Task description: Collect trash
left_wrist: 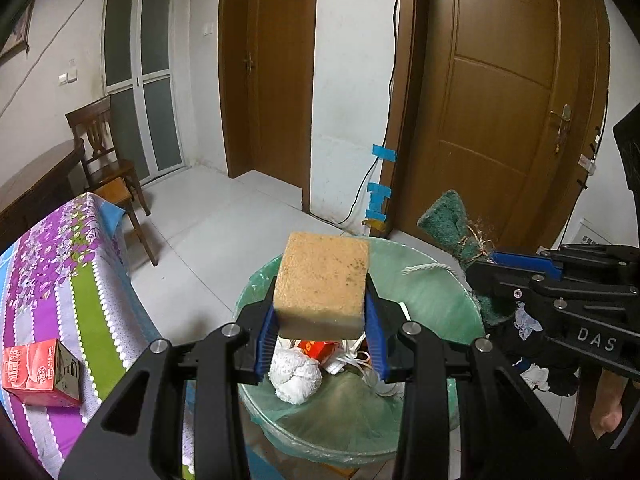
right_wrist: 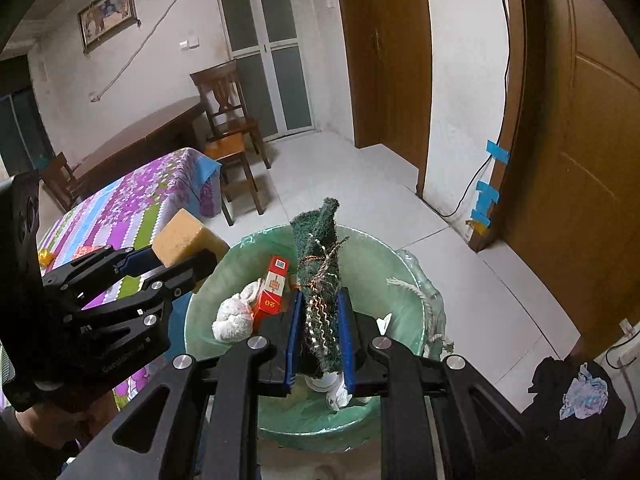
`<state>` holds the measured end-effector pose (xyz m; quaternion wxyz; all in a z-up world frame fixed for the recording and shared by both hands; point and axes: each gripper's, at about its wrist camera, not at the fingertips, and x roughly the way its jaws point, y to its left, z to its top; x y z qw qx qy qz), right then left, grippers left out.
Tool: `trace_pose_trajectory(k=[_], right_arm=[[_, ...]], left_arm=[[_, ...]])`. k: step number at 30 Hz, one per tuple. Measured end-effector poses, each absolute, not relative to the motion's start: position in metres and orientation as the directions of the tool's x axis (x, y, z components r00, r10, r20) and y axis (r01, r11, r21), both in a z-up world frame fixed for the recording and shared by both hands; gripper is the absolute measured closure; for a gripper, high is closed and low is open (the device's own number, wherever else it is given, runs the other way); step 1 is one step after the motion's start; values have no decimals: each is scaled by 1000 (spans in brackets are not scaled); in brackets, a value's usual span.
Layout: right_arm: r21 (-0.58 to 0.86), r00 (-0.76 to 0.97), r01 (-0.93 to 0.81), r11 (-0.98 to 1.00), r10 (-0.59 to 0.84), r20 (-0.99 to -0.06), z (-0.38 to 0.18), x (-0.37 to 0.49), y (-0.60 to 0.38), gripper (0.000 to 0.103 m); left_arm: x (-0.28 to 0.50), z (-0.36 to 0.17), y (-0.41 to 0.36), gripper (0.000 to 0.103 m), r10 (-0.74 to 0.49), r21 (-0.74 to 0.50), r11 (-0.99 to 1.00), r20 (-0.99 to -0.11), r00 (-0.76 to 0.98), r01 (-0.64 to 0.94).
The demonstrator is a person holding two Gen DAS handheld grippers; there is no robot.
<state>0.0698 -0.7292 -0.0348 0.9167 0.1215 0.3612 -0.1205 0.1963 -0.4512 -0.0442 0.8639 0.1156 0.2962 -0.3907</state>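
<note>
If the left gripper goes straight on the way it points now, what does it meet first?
Probably the trash in the lined bin: the white cloth wad and red box lie just below the held sponge. Depth is unclear.

Both grippers are hanging over the bin point(left_wrist: 420, 312): left gripper point(left_wrist: 322, 320) pinching a sponge point(left_wrist: 324, 280), right gripper point(right_wrist: 320, 340) clamping a scouring pad point(right_wrist: 320, 280).

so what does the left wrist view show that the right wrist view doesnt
Only the left wrist view shows the red carton lying on the striped tablecloth and the right door's handle.

Only the right wrist view shows the framed picture on the wall and the dark clothes pile on the floor.

Both show the lined bin, the left hand-held gripper clamping the tan sponge, the right hand-held gripper clamping the green scouring pad, and the wooden chair.
</note>
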Motion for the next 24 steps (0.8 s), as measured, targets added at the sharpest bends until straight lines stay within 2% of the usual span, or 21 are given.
trace_pose_trajectory(k=[5,7,8,9,10,13,16,20,24], right_arm=[[135,712,315,939,-139,-689,-35,72,-733,84],[139,717,321,937,-145,-682,-34,72,-733,72],[144,721,324,935,-145,-678,-32,70,-733,52],[152,727,326,933,-145,-671,-31,68,-732,41],[153,729,329,932,-148,-668,-31,67,-732,40],[149,736,325,934,-151,-660,-26,62,-727,40],[149,756,314,938,-151,-637,-16,51,-717,39],[131,807,292,947,-171,-565,2,17,-690,26],[60,865,304,951,-249,-436,19,-39,-639,13]], left_arm=[[196,-46,-453,66,-600,-29,671,-609,519,741],[197,-47,-454,64,-592,-30,677,-616,520,735],[199,-48,-453,51,-581,-27,686,-621,525,727],[200,-48,-452,36,-578,-29,691,-622,528,722],[200,-48,-450,31,-576,-29,696,-619,534,717],[200,-47,-447,28,-568,-30,703,-624,536,710],[195,-43,-439,18,-562,-22,710,-619,548,704],[180,-27,-410,6,-578,-32,716,-588,566,698],[152,-3,-362,6,-586,-29,743,-512,629,669]])
